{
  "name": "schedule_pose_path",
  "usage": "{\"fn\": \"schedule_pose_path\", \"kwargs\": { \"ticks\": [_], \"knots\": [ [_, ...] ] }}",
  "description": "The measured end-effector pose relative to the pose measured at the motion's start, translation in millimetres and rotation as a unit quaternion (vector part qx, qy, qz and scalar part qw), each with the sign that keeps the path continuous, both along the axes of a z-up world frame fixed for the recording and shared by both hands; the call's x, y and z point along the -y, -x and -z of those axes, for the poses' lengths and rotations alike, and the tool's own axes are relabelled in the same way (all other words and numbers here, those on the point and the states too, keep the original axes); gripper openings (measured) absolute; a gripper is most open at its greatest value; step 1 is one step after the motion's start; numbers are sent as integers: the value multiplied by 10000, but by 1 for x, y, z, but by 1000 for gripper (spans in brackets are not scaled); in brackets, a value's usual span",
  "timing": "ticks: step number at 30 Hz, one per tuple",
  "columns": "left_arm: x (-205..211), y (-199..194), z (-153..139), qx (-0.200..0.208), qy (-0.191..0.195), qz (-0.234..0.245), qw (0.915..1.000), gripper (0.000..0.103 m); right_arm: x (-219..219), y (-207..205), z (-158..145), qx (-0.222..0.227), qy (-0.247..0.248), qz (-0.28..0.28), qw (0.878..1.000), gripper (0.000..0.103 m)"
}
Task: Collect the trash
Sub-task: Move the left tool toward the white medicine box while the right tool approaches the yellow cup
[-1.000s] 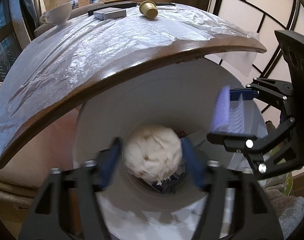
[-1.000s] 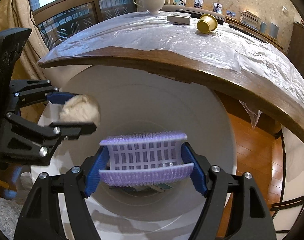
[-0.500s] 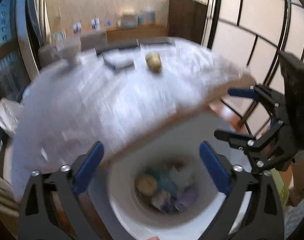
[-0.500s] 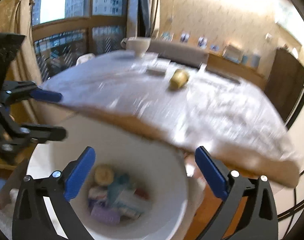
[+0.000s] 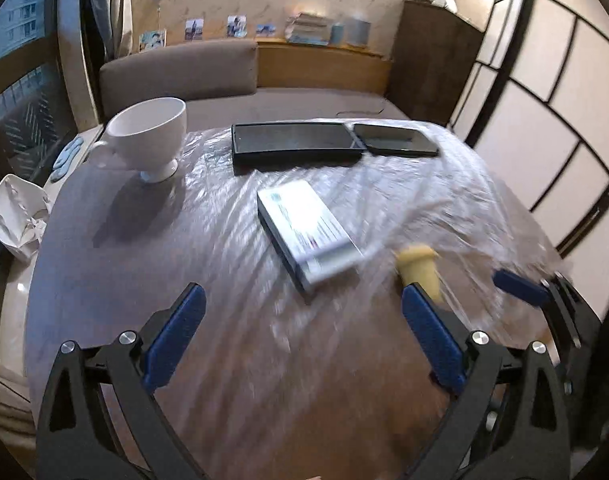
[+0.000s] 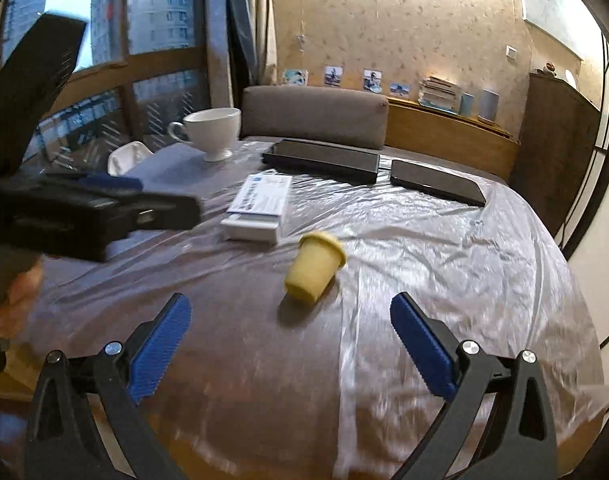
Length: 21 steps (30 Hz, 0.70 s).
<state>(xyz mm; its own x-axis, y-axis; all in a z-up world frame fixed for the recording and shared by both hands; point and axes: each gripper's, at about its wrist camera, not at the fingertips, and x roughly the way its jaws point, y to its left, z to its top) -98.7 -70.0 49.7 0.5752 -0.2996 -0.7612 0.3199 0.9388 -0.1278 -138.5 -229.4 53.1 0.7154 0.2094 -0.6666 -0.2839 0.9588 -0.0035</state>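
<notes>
A: What is nearest?

B: The left claw point(image 5: 302, 328) and the right claw point(image 6: 290, 342), both with jaws spread wide and nothing between them. The jaws have just been opening.

A: And under them?

B: The table point(image 6: 264, 380), covered with clear plastic sheet point(image 6: 444, 248).

A: Where is the trash?

B: A small yellow cup point(image 6: 314, 266) lies on its side on the sheet, just beyond the right claw. In the left view the cup point(image 5: 418, 268) sits just behind the right-hand blue pad point(image 5: 432, 336).

A: Farther on?

B: A white box point(image 5: 306, 230), then two flat black devices point(image 5: 294, 142) side by side, and a white teacup point(image 5: 148, 136) upright at the far left.
</notes>
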Motion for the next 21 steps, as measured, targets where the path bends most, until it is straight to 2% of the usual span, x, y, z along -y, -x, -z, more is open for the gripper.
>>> {"fn": "schedule_pose_path", "kwargs": {
  "ticks": [7, 9, 15, 18, 21],
  "knots": [
    [23, -52, 22, -214, -453, -86, 9987, 99, 2, -34, 12, -357, -19, 321, 9988, 96],
    [26, -64, 28, -222, -568, -166, 9980, 99, 4, -40, 15, -463, -62, 371, 9982, 90],
    [26, -79, 38, -308, -567, -259, 9976, 99, 6, -51, 23, -705, -159, 474, 9963, 80],
    [27, -81, 40, -327, -588, -216, 9975, 92, 5, -53, 24, -708, -112, 460, 9964, 76],
    [26, -82, 40, -312, -628, -204, 9973, 85, 3, -57, 25, -729, -53, 417, 9965, 68]
  ]
}}
